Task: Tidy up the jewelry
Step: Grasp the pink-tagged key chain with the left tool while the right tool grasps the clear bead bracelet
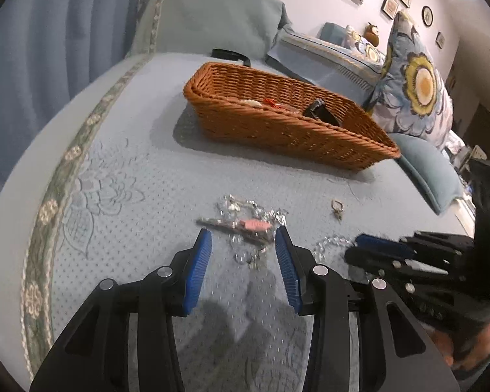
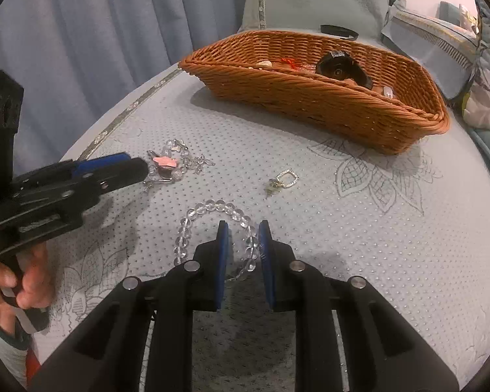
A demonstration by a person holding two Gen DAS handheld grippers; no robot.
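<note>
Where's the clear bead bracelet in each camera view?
Left wrist: clear bead bracelet lower right, partly hidden behind the right gripper.
Right wrist: bracelet low centre, one side between that gripper's jaws.
Shared landmark: wicker basket behind it.

The left tongs (image 1: 243, 240) are held low and pointed forward, their two blue-padded fingers (image 1: 197, 274) spread wide apart with nothing gripped between them. In the right wrist view the same tongs (image 2: 121, 165) are seen from the side, reaching in from the left, and the bare left hand (image 2: 19, 281) is wrapped around the handle beneath them, fingers curled. The right tongs (image 2: 241, 228) are angled down and forward, their blue pads (image 2: 222, 254) drawn partway together with a narrow gap left between them. In the left wrist view the right tongs (image 1: 369, 248) are seen entering from the right edge, just beside the left ones.
</note>
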